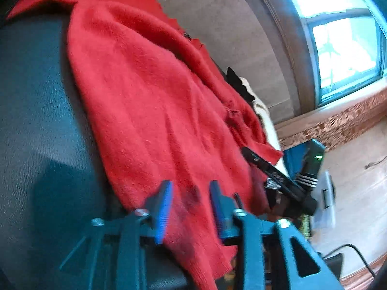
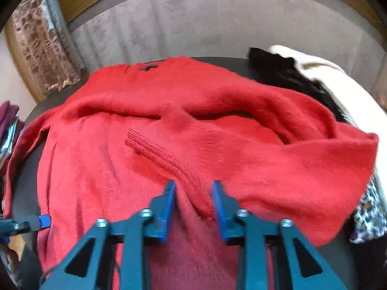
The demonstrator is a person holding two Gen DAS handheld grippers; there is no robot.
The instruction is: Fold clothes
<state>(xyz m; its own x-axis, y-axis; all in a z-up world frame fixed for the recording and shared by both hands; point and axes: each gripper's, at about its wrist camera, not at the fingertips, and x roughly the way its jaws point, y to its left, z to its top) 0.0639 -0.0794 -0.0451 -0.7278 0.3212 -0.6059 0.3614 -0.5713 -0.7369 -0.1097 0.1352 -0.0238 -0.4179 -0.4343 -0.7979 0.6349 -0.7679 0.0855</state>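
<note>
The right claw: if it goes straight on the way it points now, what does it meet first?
Most likely the ribbed cuff of the red sweater, which lies straight ahead of the right claw; the sleeve already runs between its fingers. Depth is unclear.

Window glare (image 1: 338, 24) — blurred fisheye edges

— What stood past the table (image 1: 36, 96)?
— A window (image 1: 343, 48) was bright at the right, above a patterned ledge (image 1: 338, 123).
— And behind?
— A grey wall (image 2: 205, 24) rose there, with a patterned curtain (image 2: 43, 55) hanging at its left.
</note>
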